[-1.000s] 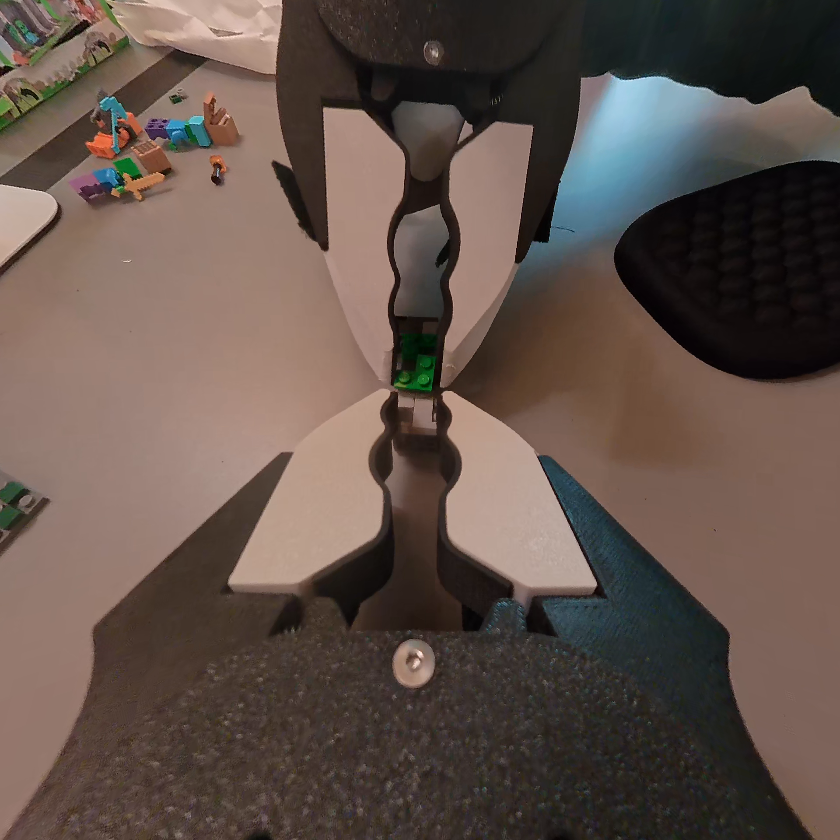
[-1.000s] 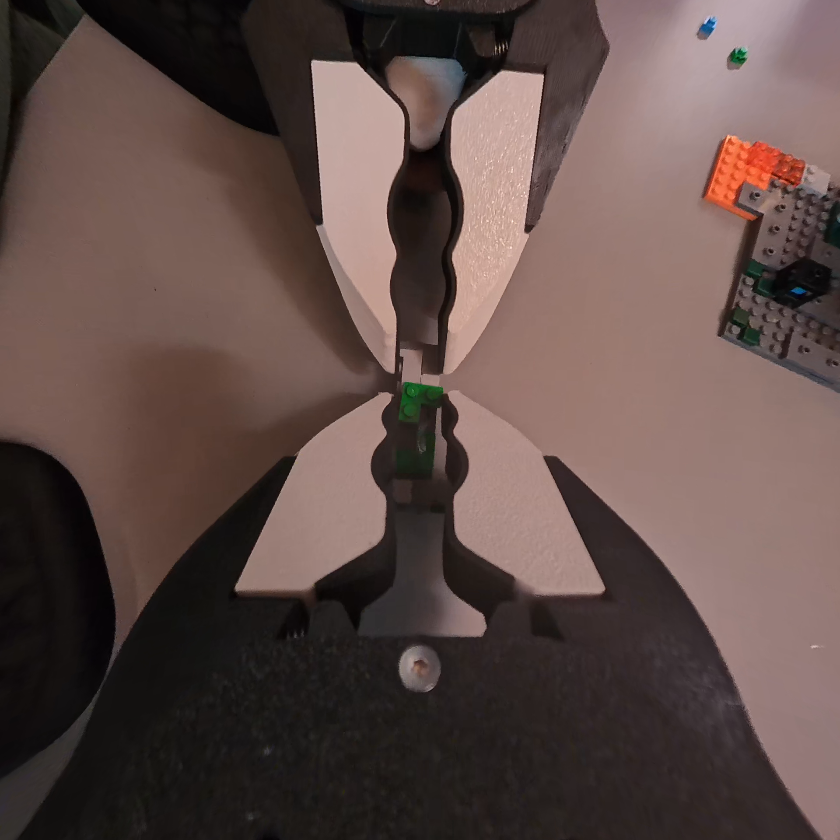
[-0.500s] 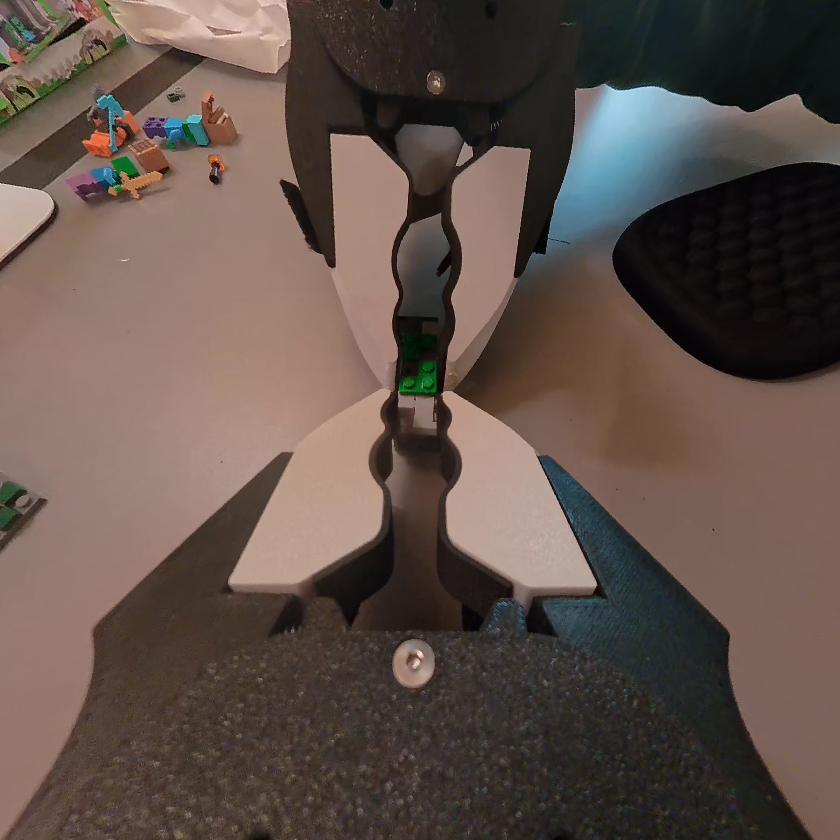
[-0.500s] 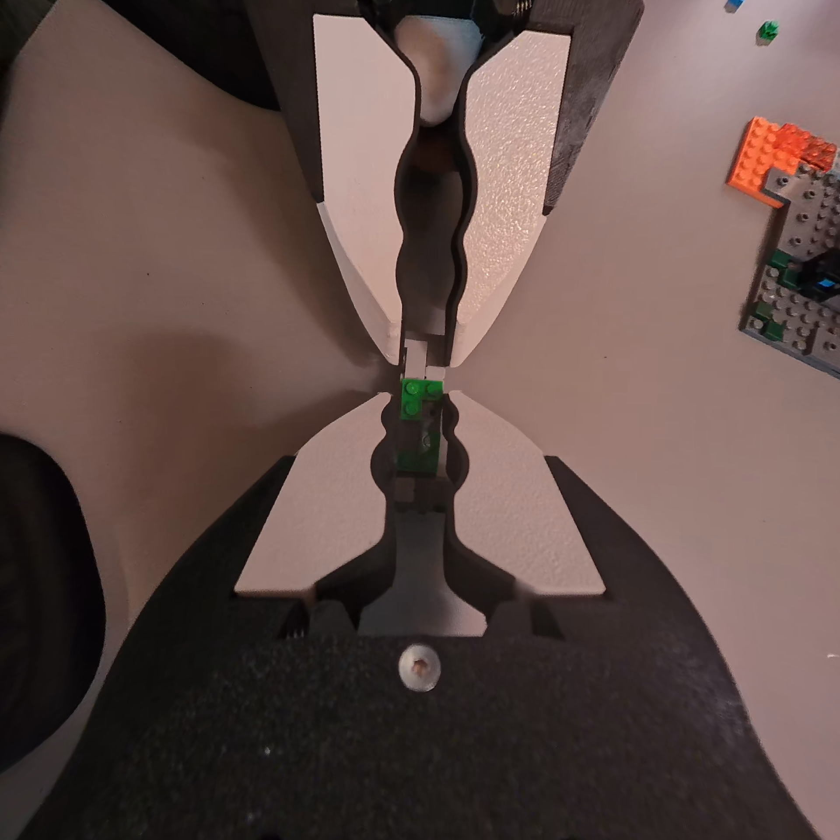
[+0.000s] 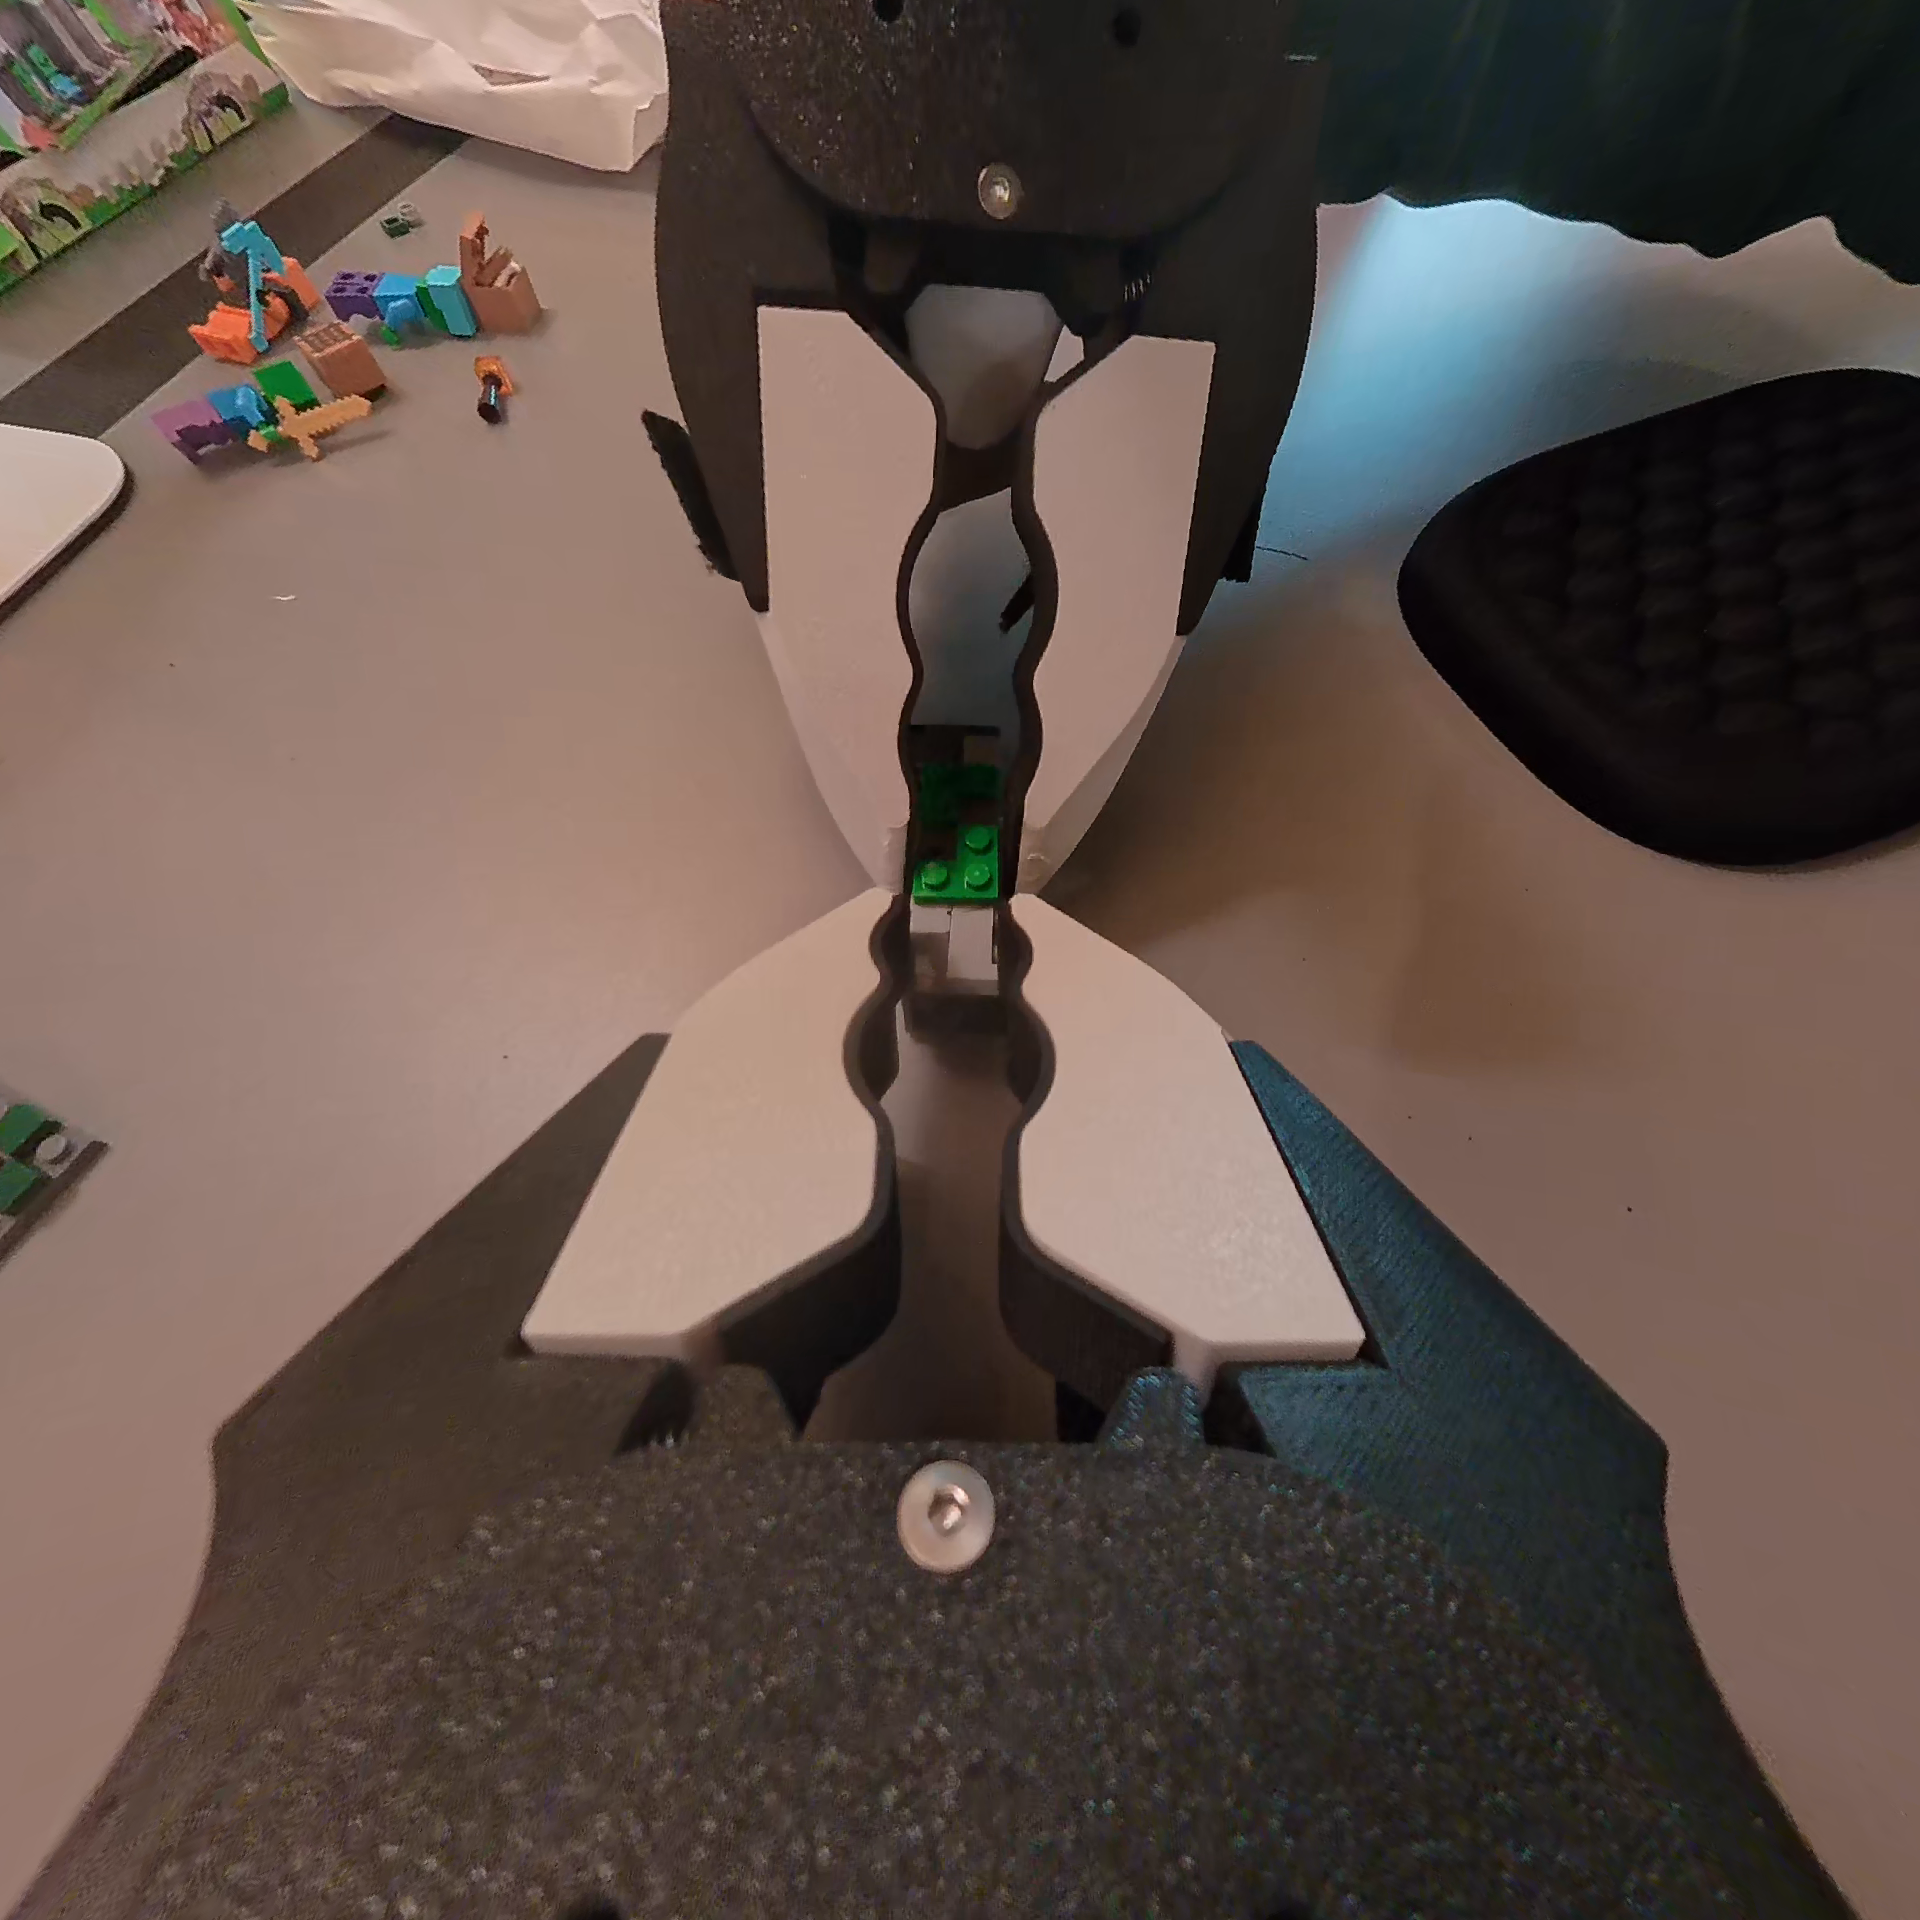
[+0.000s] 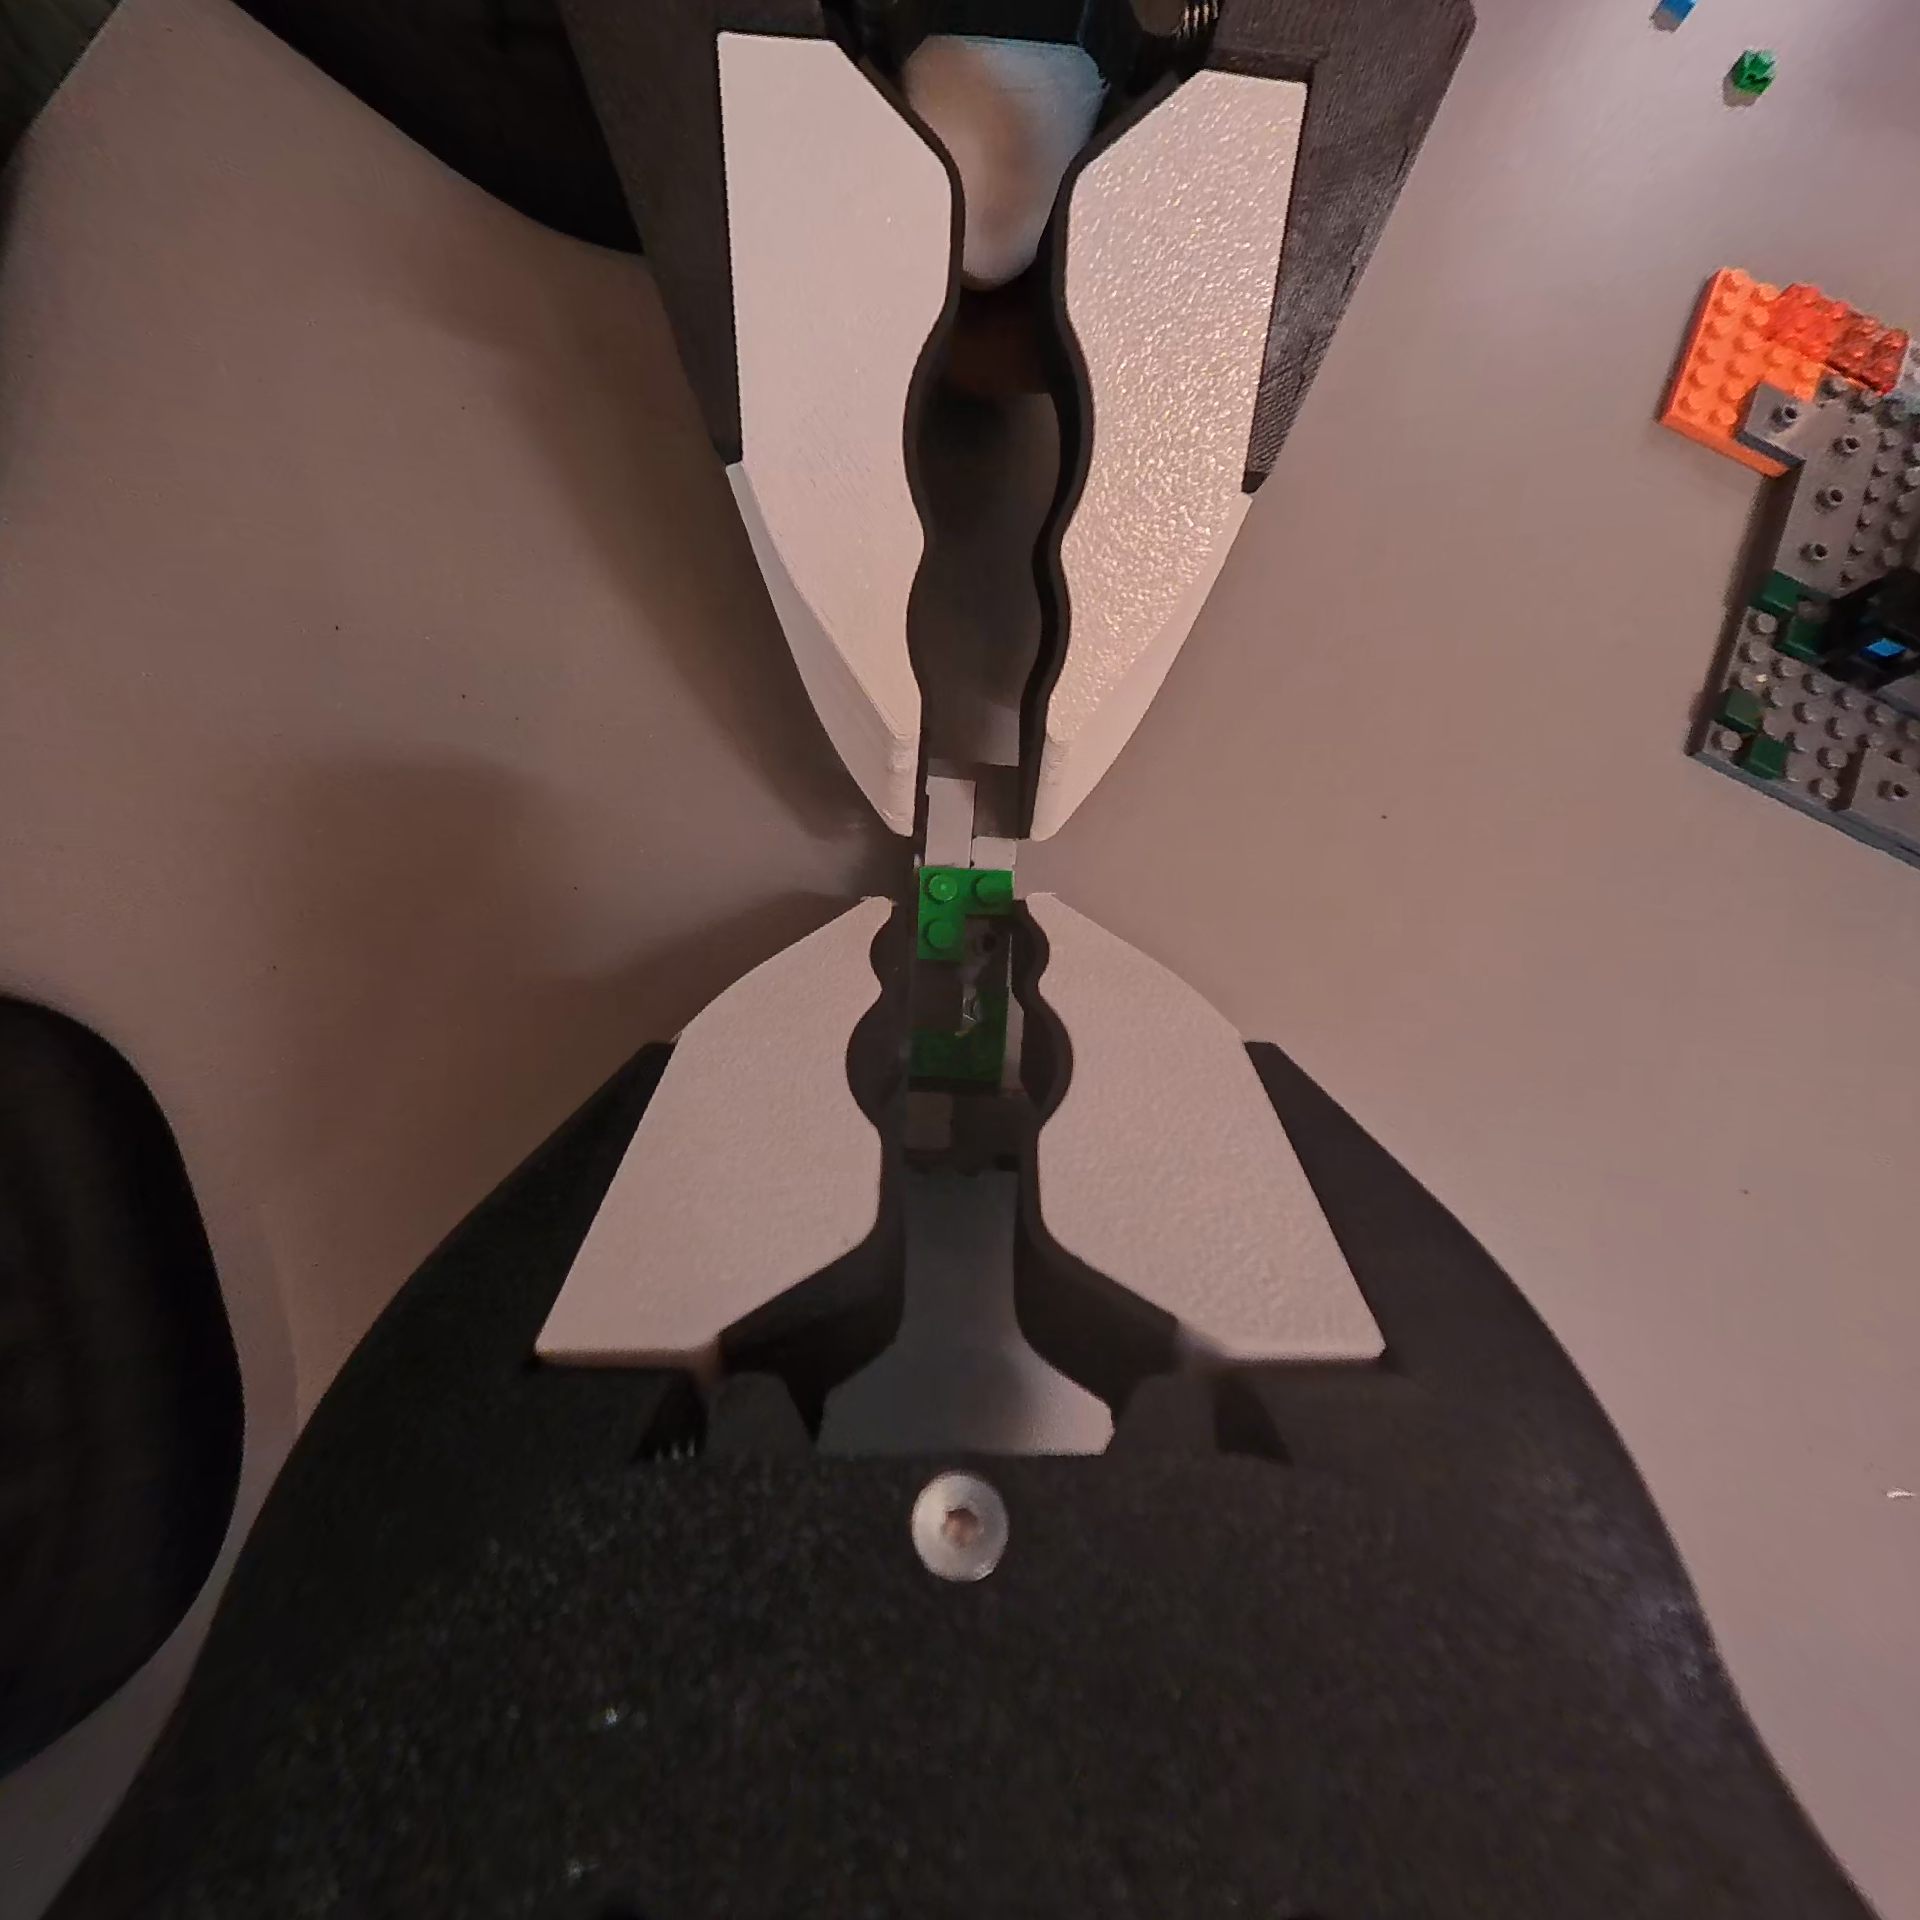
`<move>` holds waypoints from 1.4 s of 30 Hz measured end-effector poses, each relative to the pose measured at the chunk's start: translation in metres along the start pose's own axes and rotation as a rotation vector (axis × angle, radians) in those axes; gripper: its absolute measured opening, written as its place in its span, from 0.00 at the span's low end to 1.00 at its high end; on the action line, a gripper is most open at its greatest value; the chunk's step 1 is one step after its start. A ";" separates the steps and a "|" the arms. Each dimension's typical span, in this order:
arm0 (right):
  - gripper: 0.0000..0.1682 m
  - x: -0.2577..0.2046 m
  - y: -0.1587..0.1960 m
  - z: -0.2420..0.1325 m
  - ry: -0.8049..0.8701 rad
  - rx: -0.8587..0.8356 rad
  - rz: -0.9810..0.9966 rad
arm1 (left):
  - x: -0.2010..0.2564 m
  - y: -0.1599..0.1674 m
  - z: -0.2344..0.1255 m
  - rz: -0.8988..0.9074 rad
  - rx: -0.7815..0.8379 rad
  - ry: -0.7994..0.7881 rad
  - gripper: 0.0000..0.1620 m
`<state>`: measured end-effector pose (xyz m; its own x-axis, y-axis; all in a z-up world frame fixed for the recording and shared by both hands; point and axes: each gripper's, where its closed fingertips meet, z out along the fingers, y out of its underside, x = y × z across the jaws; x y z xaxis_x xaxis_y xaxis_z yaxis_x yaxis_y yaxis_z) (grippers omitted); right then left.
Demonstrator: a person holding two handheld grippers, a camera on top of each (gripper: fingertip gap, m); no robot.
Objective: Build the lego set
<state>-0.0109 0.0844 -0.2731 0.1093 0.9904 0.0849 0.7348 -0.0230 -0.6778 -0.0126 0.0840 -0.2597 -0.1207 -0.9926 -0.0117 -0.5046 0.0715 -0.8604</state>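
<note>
While both grippers met tip to tip above the table [image 5: 416, 831], the scene stood thus:
Left gripper [image 5: 951, 925]: jaws clamped on the grey piece [image 5: 961, 951].
Right gripper [image 6: 966, 914]: jaws clamped on the green piece [image 6: 961, 914].
Pieces: touching, held between the opposed tips.
Baseplate [image 6: 1829, 665]: on the table, well apart.
Loose bricks [image 5: 353, 332]: far corner, near the box [image 5: 125, 135].
Black pad [image 5: 1683, 623]: beside the grippers.

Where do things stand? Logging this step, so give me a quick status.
Left gripper shut on the grey end; right gripper shut on the green end. Small lego assembly held between both, above the table. Nothing in the way.
</note>
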 end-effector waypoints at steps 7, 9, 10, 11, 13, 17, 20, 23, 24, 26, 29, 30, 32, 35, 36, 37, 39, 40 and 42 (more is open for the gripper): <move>0.12 0.001 -0.001 -0.002 0.005 0.003 0.008 | 0.000 0.000 0.000 0.003 0.002 0.000 0.09; 0.13 0.001 -0.002 -0.004 0.011 0.003 0.015 | 0.000 0.000 -0.001 0.004 0.003 0.000 0.09; 0.14 0.000 -0.003 -0.005 0.014 0.004 0.020 | 0.000 0.000 -0.001 0.005 0.003 0.000 0.09; 0.14 0.000 -0.004 -0.007 0.019 0.006 0.025 | 0.000 0.000 -0.001 0.005 0.003 0.000 0.09; 0.15 0.000 -0.005 -0.011 0.037 0.012 0.040 | 0.001 0.000 -0.001 0.006 0.003 0.000 0.09; 0.18 -0.001 -0.002 -0.017 0.085 -0.028 0.083 | 0.001 0.000 -0.001 0.007 0.005 -0.001 0.09; 0.18 -0.006 -0.002 -0.018 0.105 -0.056 0.098 | 0.001 0.000 -0.001 0.011 0.002 -0.001 0.09; 0.18 -0.007 -0.005 -0.015 0.121 -0.089 0.111 | 0.001 0.001 0.000 0.015 -0.004 -0.002 0.09; 0.18 -0.006 -0.005 -0.014 0.127 -0.103 0.117 | 0.001 0.001 0.000 0.017 -0.004 -0.004 0.09; 0.18 -0.001 -0.004 -0.010 0.126 -0.130 0.125 | 0.001 0.001 -0.001 0.020 0.000 -0.007 0.09; 0.16 0.003 -0.002 -0.005 0.108 -0.155 0.133 | 0.000 0.000 -0.004 0.018 0.008 -0.017 0.09; 0.15 0.004 -0.003 -0.003 0.098 -0.157 0.134 | 0.000 0.000 -0.005 0.017 0.011 -0.019 0.09; 0.13 0.004 -0.003 -0.001 0.081 -0.164 0.124 | -0.001 0.000 -0.006 0.012 0.017 -0.021 0.09; 0.09 0.003 -0.003 0.000 0.063 -0.169 0.075 | -0.001 -0.001 -0.007 -0.002 0.027 -0.009 0.09; 0.09 0.002 -0.004 -0.001 0.059 -0.165 0.050 | -0.001 -0.002 -0.007 -0.013 0.032 0.000 0.09; 0.09 0.003 -0.005 -0.002 0.054 -0.161 0.023 | -0.001 -0.002 -0.008 -0.027 0.037 0.009 0.09; 0.09 0.000 -0.011 -0.006 0.030 -0.132 -0.038 | 0.000 -0.005 -0.009 -0.073 0.053 0.036 0.09; 0.09 -0.003 -0.015 -0.008 0.017 -0.114 -0.070 | 0.001 -0.007 -0.010 -0.114 0.069 0.061 0.09; 0.09 -0.007 -0.021 -0.014 0.004 -0.112 -0.143 | 0.005 -0.015 -0.014 -0.235 0.116 0.143 0.10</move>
<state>-0.0182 0.0764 -0.2492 0.0012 0.9840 0.1779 0.8132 0.1026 -0.5728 -0.0178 0.0791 -0.2393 -0.1356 -0.9561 0.2596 -0.4328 -0.1785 -0.8836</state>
